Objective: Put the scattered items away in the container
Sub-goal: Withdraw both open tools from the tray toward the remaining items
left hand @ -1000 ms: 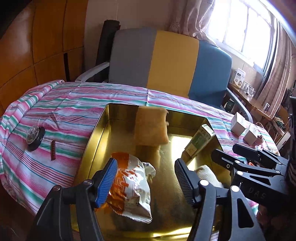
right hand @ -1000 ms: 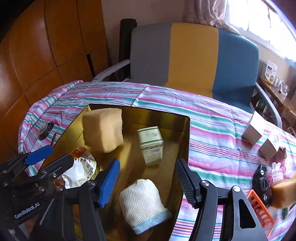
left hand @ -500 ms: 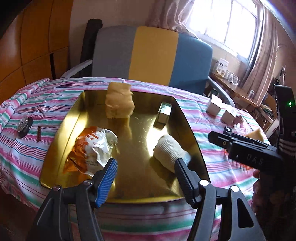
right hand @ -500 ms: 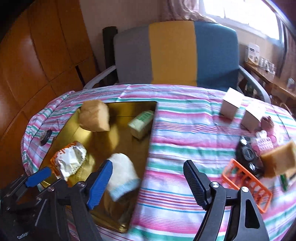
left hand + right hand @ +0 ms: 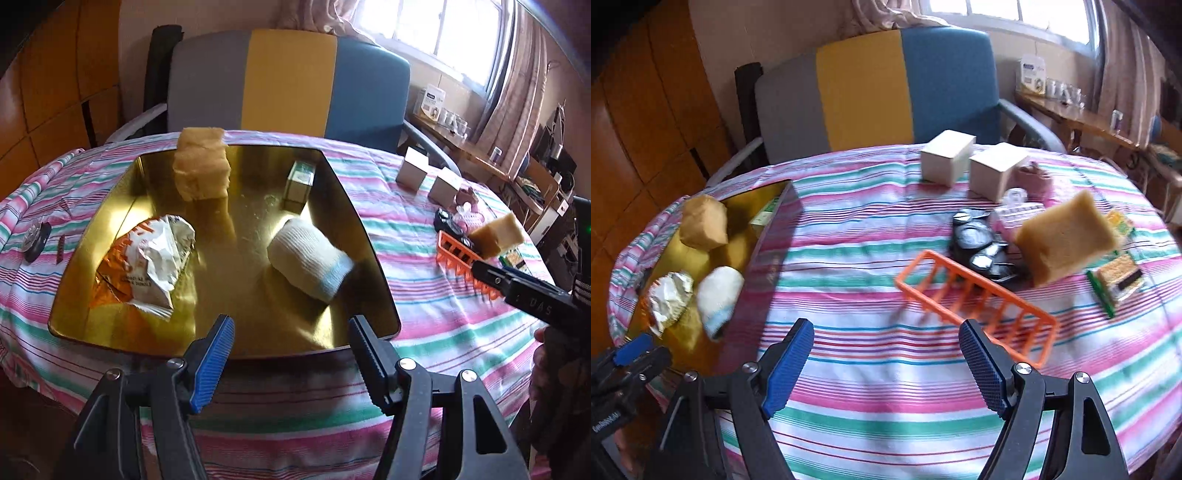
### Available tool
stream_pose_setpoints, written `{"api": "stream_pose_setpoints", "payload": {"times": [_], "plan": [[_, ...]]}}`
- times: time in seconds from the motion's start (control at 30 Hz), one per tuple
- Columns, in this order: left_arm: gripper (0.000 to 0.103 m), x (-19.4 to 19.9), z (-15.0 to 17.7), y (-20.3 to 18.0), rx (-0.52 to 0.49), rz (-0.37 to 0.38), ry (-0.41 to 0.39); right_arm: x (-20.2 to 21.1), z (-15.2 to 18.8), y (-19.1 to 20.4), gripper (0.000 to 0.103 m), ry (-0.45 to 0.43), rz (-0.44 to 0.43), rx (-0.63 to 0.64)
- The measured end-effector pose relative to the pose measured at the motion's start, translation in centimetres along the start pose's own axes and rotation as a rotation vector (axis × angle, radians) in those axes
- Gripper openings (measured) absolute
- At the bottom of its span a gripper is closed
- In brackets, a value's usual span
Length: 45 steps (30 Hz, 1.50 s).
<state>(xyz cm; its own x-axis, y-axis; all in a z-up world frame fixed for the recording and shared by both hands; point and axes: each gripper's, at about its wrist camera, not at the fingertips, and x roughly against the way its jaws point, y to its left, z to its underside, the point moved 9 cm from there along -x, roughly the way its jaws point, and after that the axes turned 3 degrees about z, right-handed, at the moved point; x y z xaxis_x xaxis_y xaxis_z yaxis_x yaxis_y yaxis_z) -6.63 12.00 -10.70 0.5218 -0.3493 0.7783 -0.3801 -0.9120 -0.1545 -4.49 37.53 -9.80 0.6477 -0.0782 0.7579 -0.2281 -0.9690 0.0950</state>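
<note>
A gold tray (image 5: 371, 243) on the striped tablecloth holds a yellow sponge (image 5: 201, 168), a crumpled snack bag (image 5: 147, 251), a rolled white sock (image 5: 310, 254) and a small green-white box (image 5: 299, 181). My left gripper (image 5: 290, 332) hangs open over the tray's near rim with nothing between its fingers. My right gripper (image 5: 886, 332) is right of the tray, above bare cloth. Its jaws are opening and empty. Beyond it lie an orange rack (image 5: 975, 295), a black object (image 5: 975, 243), a tan sponge (image 5: 1067, 236) and a green-yellow packet (image 5: 1119, 280).
Two white boxes (image 5: 947, 157) and pink items (image 5: 1019, 214) sit at the far right of the table. A black round object (image 5: 35, 240) lies left of the tray. A grey, yellow and blue chair (image 5: 288, 81) stands behind the table.
Both grippers have drawn back from the tray. The right one has swung right toward the loose items and its jaws have widened. The white sock stays in the tray.
</note>
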Motion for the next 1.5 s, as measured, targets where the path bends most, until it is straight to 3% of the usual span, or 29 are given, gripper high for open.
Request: {"api": "stream_pose_setpoints", "payload": {"times": [0.17, 0.33, 0.63, 0.73, 0.8, 1.03, 1.13, 1.3, 1.4, 1.5], "plan": [[0.066, -0.1, 0.1, -0.3, 0.004, -0.003, -0.009, 0.1, 1.4, -5.5, 0.085, 0.013, 0.053, -0.065], [0.067, -0.3, 0.3, -0.6, -0.016, -0.024, -0.033, 0.4, 2.6, -9.4, 0.087, 0.024, 0.044, -0.126], [0.068, -0.2, 0.3, -0.6, -0.023, -0.034, -0.068, -1.3, 0.3, -9.8, 0.092, 0.011, 0.054, -0.136], [0.068, -0.1, 0.4, -0.6, -0.023, -0.031, -0.073, -3.3, -0.4, -9.2, 0.094, 0.045, 0.051, -0.127], [0.068, -0.1, 0.4, -0.6, -0.022, -0.028, -0.075, -4.0, -0.3, -8.4, 0.095, 0.067, 0.016, -0.137], [0.068, 0.2, 0.2, -0.7, -0.005, -0.007, -0.047, -2.5, 3.0, -0.7, 0.095, 0.169, -0.33, -0.069], [0.068, 0.7, -0.3, -1.6, -0.004, 0.028, -0.036, -1.2, 4.0, 0.4, 0.094, 0.167, -0.349, -0.026], [0.068, 1.7, -2.3, -6.2, -0.103, 0.098, -0.057, 0.4, 4.1, -3.1, 0.095, 0.084, -0.156, 0.022], [0.068, 0.8, -3.1, -10.0, -0.179, 0.146, -0.024, 0.6, 4.5, -6.1, 0.102, 0.056, -0.039, 0.015], [0.068, -0.9, -3.6, -13.9, -0.237, 0.193, 0.022, 0.7, 5.2, -9.0, 0.102, 0.044, 0.05, -0.015]]}}
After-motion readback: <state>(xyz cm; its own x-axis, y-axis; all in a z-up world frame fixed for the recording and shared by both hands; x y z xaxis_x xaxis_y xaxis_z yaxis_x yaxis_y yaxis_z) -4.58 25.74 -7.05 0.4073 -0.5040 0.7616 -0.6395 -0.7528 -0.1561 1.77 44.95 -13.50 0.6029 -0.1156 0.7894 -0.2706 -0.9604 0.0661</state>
